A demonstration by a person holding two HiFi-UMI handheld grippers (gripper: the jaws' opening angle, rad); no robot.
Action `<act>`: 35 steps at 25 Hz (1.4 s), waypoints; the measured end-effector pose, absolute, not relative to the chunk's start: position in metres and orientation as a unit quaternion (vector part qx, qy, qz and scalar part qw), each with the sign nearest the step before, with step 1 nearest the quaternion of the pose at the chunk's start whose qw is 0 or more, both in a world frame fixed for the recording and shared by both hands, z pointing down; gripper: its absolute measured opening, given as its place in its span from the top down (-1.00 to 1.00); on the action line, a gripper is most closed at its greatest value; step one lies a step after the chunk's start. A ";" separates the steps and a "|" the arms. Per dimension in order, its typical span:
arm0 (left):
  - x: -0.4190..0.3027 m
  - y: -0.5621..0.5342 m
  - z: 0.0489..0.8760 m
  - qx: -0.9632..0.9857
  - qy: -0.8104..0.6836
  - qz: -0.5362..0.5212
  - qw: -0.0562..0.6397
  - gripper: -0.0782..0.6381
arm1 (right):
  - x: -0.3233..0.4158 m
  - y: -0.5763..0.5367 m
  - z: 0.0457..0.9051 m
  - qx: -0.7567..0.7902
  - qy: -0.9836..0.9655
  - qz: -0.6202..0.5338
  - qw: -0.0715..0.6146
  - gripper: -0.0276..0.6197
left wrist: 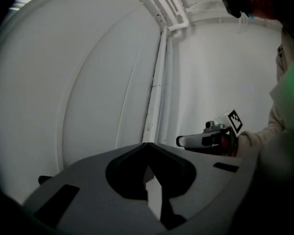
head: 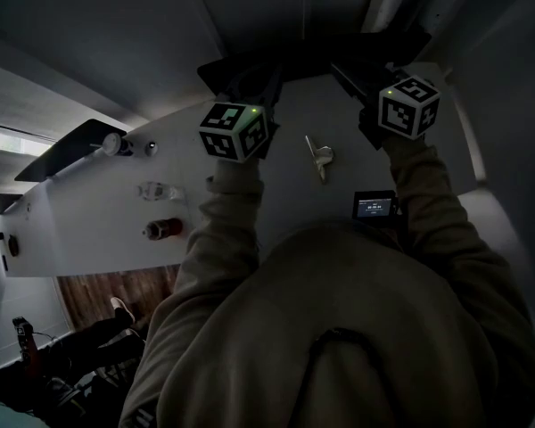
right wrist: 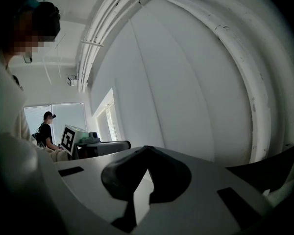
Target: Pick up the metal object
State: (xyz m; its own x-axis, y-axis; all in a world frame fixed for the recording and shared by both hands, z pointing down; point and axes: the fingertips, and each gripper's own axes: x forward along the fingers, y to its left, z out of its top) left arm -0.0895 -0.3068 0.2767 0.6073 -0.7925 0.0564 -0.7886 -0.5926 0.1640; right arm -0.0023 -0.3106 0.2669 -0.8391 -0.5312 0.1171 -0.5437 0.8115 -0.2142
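Metal object (head: pixel 319 157): flat on the white tabletop (head: pixel 89 212), just up-left of the small screen device (head: pixel 374 206) in the head view; slim stem, rounded head, key-like
Left hand-held gripper (left wrist: pixel 147 146): jaws together, nothing between; up-left of the screen device, aimed level at the wall
Right hand-held gripper (right wrist: pixel 146 148): jaws closed, empty; straight up-frame from the screen device
Handling: likely light, stiff, hard, slick; low profile, little to bite on
Hold: probably across the narrow stem near the head, with jaws opened first

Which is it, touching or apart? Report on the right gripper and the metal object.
Apart. The head view shows bare table between the metal object and the right gripper, whose own view shows shut, empty jaws.
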 end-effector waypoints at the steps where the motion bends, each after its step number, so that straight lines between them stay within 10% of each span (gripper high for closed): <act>1: -0.090 -0.307 0.280 0.892 -0.443 -0.009 0.087 0.77 | -0.002 -0.311 0.270 0.282 -0.951 0.123 0.028 0.86; 35: -0.085 -0.327 0.394 0.871 -0.451 0.025 0.195 0.77 | 0.011 -0.336 0.385 0.299 -0.921 0.234 0.089 0.86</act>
State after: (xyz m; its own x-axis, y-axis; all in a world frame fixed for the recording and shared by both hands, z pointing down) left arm -0.0853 -0.3268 0.3943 0.5924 -0.7753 0.2190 -0.7946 -0.5174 0.3175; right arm 0.0115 -0.3358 0.3850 -0.8056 -0.5088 0.3034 -0.5919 0.7123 -0.3772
